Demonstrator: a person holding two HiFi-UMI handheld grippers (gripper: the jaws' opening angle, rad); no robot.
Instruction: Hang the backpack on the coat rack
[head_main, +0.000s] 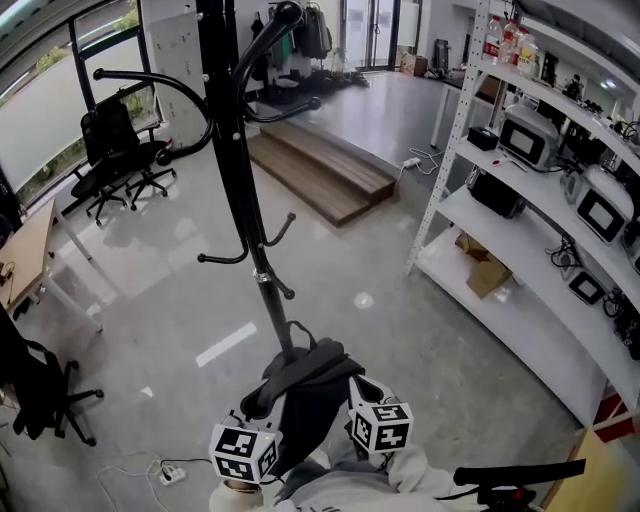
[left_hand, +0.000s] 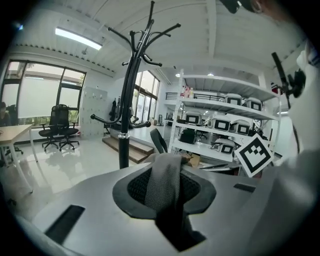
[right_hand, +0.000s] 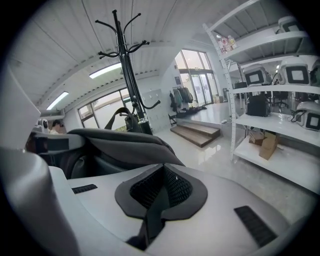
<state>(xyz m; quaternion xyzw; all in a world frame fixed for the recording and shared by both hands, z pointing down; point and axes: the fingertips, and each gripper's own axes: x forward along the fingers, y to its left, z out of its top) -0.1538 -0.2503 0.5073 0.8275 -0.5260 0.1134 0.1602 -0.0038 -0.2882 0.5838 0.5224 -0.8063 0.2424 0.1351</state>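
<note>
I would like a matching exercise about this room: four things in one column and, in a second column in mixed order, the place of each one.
Things
1. backpack
2. coat rack
3. office chairs
4. cardboard box

Places
A. on the lowest board of the white shelf unit
B. held by its straps in the left tongs and the right tongs
C. upright on the floor, in the middle of the room
D. at the left side, near the window

Pairs: 1-B, 2-C, 3-D, 4-A
</note>
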